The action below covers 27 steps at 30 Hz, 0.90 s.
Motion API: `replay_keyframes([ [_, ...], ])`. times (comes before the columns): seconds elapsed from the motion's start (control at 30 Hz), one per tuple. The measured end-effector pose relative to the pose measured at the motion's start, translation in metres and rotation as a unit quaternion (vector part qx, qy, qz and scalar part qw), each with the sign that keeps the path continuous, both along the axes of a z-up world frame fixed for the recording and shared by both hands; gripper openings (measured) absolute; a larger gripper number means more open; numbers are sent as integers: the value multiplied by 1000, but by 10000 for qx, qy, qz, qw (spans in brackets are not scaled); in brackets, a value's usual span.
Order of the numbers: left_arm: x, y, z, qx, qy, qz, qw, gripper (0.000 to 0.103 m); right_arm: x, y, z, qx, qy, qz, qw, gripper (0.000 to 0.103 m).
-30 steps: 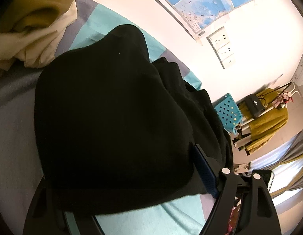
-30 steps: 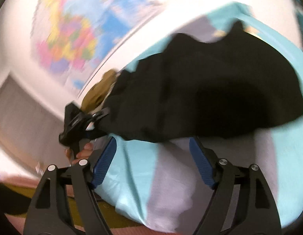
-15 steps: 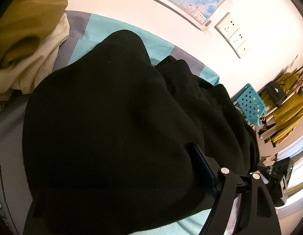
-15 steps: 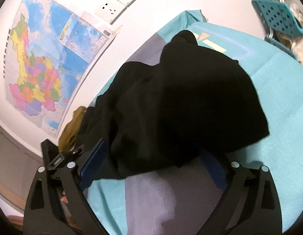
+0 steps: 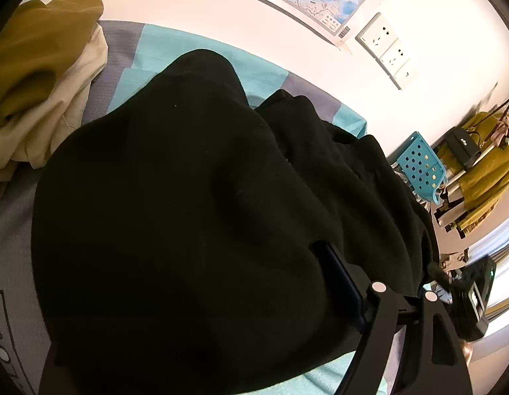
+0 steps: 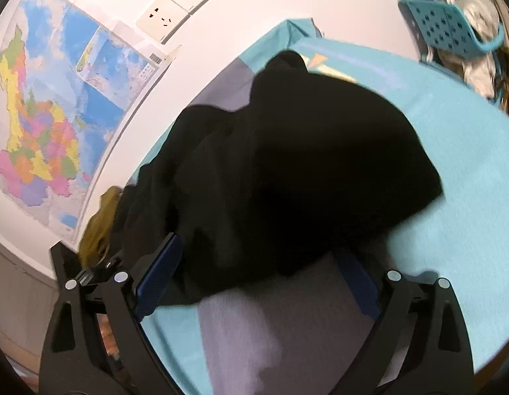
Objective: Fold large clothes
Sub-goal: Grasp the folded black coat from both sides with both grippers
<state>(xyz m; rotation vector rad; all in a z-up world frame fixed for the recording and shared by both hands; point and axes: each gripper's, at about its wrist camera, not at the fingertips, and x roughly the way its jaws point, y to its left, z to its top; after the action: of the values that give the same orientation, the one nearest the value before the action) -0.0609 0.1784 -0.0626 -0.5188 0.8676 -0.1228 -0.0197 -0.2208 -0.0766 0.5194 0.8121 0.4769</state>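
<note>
The black garment (image 5: 195, 217) lies bunched on the teal and grey bed sheet (image 6: 468, 164), its long axis running from the lower centre of the right wrist view toward the upper centre. The right hand-held gripper (image 6: 257, 279) is spread wide, its near hem between the fingers. The left hand-held gripper (image 5: 201, 296) is smothered by cloth; whether it pinches, I cannot tell.

black garment (image 5: 188, 214) hiding left gripper's (image 5: 201, 296) far finger; grip perhaps closed
</note>
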Motion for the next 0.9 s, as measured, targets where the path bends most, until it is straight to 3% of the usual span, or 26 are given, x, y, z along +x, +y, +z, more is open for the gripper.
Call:
replay_keyframes([
  [0.13,2,-3,1,74,49,-26,10000,79,14,14,3,-117,-186,-244,9995,96],
  [0.3,2,-3,2,49,81,-79,9999,79,10,19,15,207,-733,-230,9968,89],
  [0.43,3,-4,2,79,101,-135,9998,79,17,14,5,-187,-72,-241,9995,88],
  [0.6,4,-2,2,27,96,-174,9998,79,2,4,-1,81,92,-235,9996,87],
  [0.83,9,-4,3,81,156,-178,9997,81,30,25,2,271,-140,-31,9995,91],
  [0.9,10,-5,4,135,152,-189,9996,83,34,33,5,227,-312,82,9992,85],
])
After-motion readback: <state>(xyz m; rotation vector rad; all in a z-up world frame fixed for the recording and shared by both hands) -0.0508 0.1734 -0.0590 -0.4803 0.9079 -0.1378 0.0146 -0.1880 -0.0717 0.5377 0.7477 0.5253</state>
